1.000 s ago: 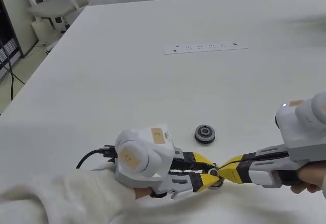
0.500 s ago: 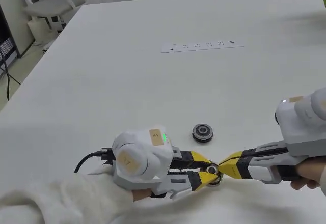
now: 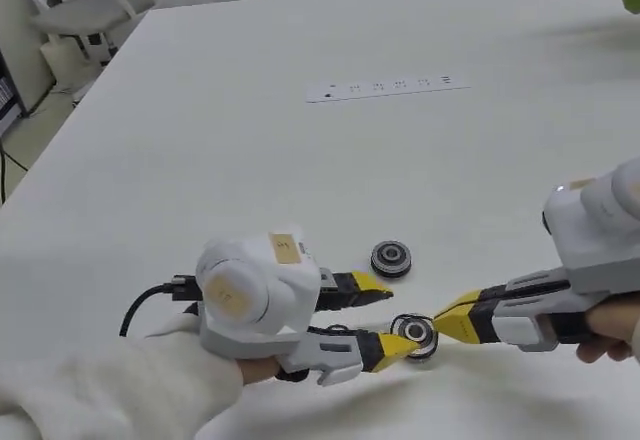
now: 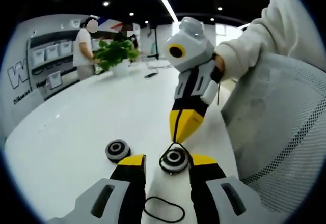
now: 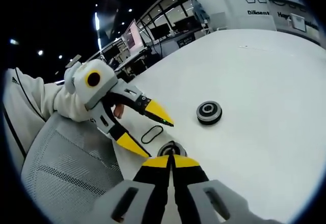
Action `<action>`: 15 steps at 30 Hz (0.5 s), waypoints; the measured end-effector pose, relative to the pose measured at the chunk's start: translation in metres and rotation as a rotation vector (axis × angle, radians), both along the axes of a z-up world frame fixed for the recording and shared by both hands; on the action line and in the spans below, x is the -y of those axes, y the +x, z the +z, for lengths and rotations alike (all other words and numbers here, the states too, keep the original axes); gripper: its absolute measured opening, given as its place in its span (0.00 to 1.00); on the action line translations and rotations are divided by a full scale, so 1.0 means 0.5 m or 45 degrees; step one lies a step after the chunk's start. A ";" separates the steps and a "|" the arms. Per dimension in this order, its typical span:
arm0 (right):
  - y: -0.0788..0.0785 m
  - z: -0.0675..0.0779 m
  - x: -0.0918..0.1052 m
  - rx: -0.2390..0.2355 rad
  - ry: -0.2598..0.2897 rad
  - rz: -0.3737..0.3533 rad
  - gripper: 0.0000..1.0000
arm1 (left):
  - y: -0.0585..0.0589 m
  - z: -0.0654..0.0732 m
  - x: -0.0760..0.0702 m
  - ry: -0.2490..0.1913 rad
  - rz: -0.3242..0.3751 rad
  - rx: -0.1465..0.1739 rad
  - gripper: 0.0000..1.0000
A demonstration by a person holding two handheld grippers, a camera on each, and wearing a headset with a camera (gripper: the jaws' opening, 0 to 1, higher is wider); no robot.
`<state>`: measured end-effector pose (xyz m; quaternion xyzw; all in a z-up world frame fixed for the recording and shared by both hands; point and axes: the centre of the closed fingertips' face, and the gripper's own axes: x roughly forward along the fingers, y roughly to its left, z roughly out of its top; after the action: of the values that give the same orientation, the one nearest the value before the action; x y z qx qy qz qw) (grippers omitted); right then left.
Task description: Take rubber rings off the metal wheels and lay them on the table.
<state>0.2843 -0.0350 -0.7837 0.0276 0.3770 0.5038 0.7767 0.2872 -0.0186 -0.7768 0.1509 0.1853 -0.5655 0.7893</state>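
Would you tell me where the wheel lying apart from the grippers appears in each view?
Head view: wheel just below centre.
Left gripper view: lower left, left of its jaws.
Right gripper view: right of centre.
Shared landmark: the second wheel at the right gripper's tip.

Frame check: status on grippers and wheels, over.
Left gripper open, jaws astride near wheel. Right gripper shut, tips at that wheel. One rubber ring loose on table; second wheel apart. Nothing blocking.
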 end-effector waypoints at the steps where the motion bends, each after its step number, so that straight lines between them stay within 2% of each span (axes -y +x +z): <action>1: -0.001 0.002 -0.001 0.001 0.001 0.004 0.00 | 0.000 0.005 -0.003 0.002 0.000 -0.005 0.38; 4: -0.004 0.004 -0.002 0.004 -0.004 0.018 0.00 | -0.001 0.015 -0.008 0.006 -0.001 -0.002 0.43; 6: -0.007 0.008 -0.003 -0.009 0.009 0.023 0.00 | -0.007 0.021 -0.003 -0.007 -0.015 -0.020 0.45; 10: -0.015 0.016 -0.007 -0.005 0.011 0.048 0.00 | -0.022 0.032 0.004 0.040 -0.090 0.004 0.46; 13: -0.034 0.020 -0.016 -0.024 0.006 0.123 0.00 | -0.026 0.044 -0.002 0.069 -0.118 0.041 0.47; 15: -0.041 0.021 -0.018 0.009 -0.016 0.167 0.00 | -0.024 0.055 -0.010 0.062 -0.112 0.033 0.49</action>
<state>0.2637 -0.0260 -0.7732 -0.0038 0.3786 0.5513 0.7434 0.2751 -0.0136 -0.7494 0.1853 0.1819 -0.5931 0.7621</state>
